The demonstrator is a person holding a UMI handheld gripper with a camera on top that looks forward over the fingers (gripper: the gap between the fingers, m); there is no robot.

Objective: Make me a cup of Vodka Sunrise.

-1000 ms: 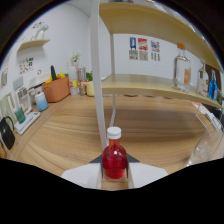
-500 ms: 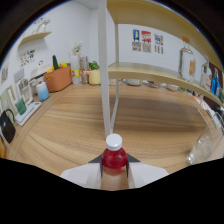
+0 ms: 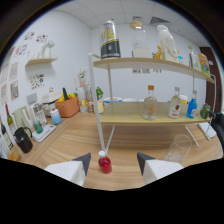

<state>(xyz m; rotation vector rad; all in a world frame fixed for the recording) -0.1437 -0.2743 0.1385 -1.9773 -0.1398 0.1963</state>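
Note:
A small bottle [image 3: 104, 163] of red liquid with a white cap stands upright on the wooden table [image 3: 75, 142], beside the foot of a white shelf post [image 3: 98, 112]. My gripper [image 3: 114, 164] is open. Its two dark fingertips [image 3: 83, 161] stand wide apart, and the bottle sits low between them, nearer the left one, with a gap on both sides. A clear empty glass [image 3: 178, 148] stands on the table beyond the right finger.
A two-level wooden shelf [image 3: 150, 120] rises behind the bottle; its lower board carries a clear bottle [image 3: 150, 102] with an orange cap, a blue bottle [image 3: 192, 105] and others, and its top board a black-labelled jar [image 3: 110, 40]. An orange basket [image 3: 67, 106] and a black kettle [image 3: 22, 140] stand at the left.
The fingers have opened and let go of the red bottle, which now stands on the table. The gripper has drawn back and tilted up, so the bottle looks smaller and the top shelf shows.

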